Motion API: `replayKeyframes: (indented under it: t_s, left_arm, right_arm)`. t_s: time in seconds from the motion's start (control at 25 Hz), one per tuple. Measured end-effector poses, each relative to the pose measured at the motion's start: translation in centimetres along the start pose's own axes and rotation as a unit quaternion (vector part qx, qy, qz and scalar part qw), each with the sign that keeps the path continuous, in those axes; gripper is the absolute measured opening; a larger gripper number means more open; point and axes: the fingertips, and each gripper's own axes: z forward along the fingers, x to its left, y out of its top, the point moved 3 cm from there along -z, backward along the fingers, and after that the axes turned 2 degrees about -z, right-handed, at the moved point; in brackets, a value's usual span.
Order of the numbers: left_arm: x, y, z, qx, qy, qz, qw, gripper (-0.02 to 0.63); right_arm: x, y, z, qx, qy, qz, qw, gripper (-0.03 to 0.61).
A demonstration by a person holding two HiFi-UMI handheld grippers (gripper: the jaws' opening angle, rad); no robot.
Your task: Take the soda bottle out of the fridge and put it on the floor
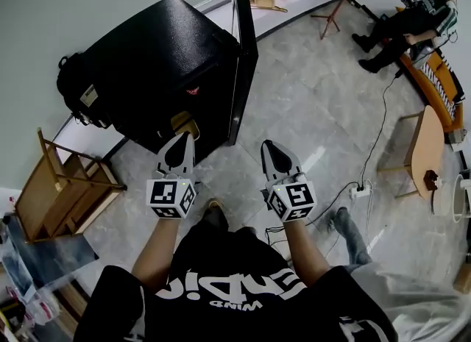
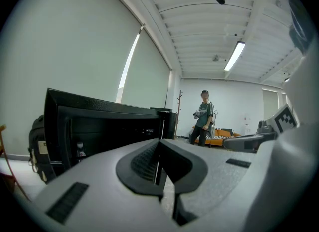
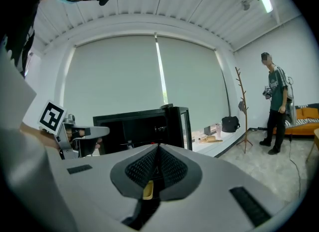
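Head view has us standing before the boxy black fridge [image 1: 162, 54], its tall black door [image 1: 244, 54] swung open at the right, with both forearms stretched forward side by side. The left gripper [image 1: 184, 139] and the right gripper [image 1: 267, 145] point nearly level, tipped slightly down toward the open front, well above the pale grey tiled floor [image 1: 309, 112]. In each gripper view the dark ribbed pads sit pressed together with nothing between them, so both claws are closed and empty. From the left gripper view, we judge that the soda bottle [image 2: 80, 148] is the small pale-capped upright shape in the dark interior at the left side, though it is too small to be sure. We are only approaching. To do this well we think we should spread one claw before it enters the cabinet, drop that hand to shelf height, keep it clear of the door edge, and come at the bottle's body squarely so the pads close on either side rather than knock it over.
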Motion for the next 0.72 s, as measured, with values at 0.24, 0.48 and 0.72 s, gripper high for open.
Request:
replayKeyframes:
  t_s: [0.24,0.48,0.72]
  left_arm:
    - [-0.9,-0.5,-1.2,-0.006,0.026,-0.009,0.9996,0.008]
    - [-1.3,-1.4,-1.2,-0.010,0.038,-0.009,0.9992,0.008]
    - [-0.6,-3.5,-0.5,-0.020,0.039,0.002,0.9990,0.008]
  right_arm:
    - [-0.2,-0.2,-0.8,0.005,0.022,-0.005,1.000,0.025]
    - [-0.5,-0.7,-1.2,0.004,0.036,-0.010,0.999,0.025]
    - [-0.1,-3.4,-0.2,-0.011,0.042,-0.006,0.999,0.025]
